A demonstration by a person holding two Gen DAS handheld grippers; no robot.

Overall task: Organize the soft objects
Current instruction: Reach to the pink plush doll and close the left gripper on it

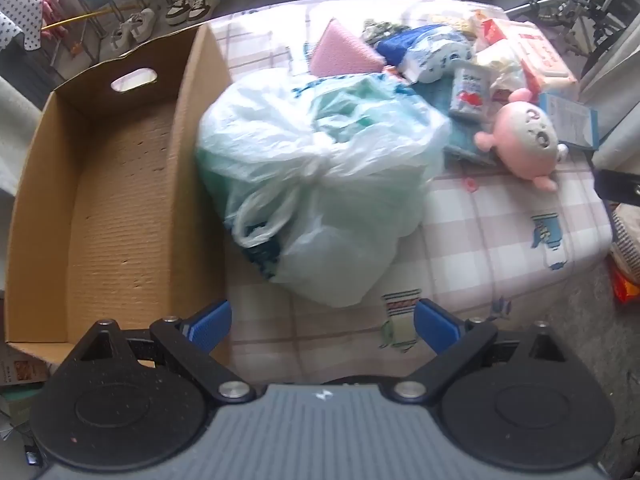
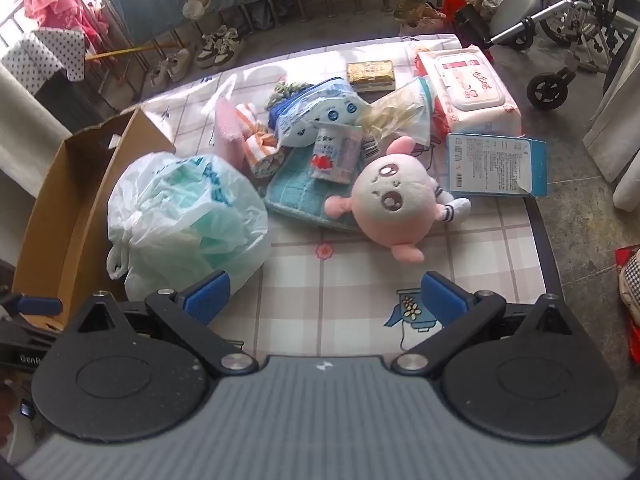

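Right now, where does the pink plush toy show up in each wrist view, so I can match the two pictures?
Left wrist view: the pink plush toy lies at the right, on the checked tablecloth, right of the tied plastic bag.
Right wrist view: the toy sits near the centre, right of the same bag, overlapping the teal cloth.
Shared landmark: the open cardboard box, left of the bag in both.

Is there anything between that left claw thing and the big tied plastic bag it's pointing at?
Nothing visible. The left gripper hangs open over bare checked tablecloth, and the plastic bag sits just beyond its fingertips. The cardboard box stands open right beside the bag.
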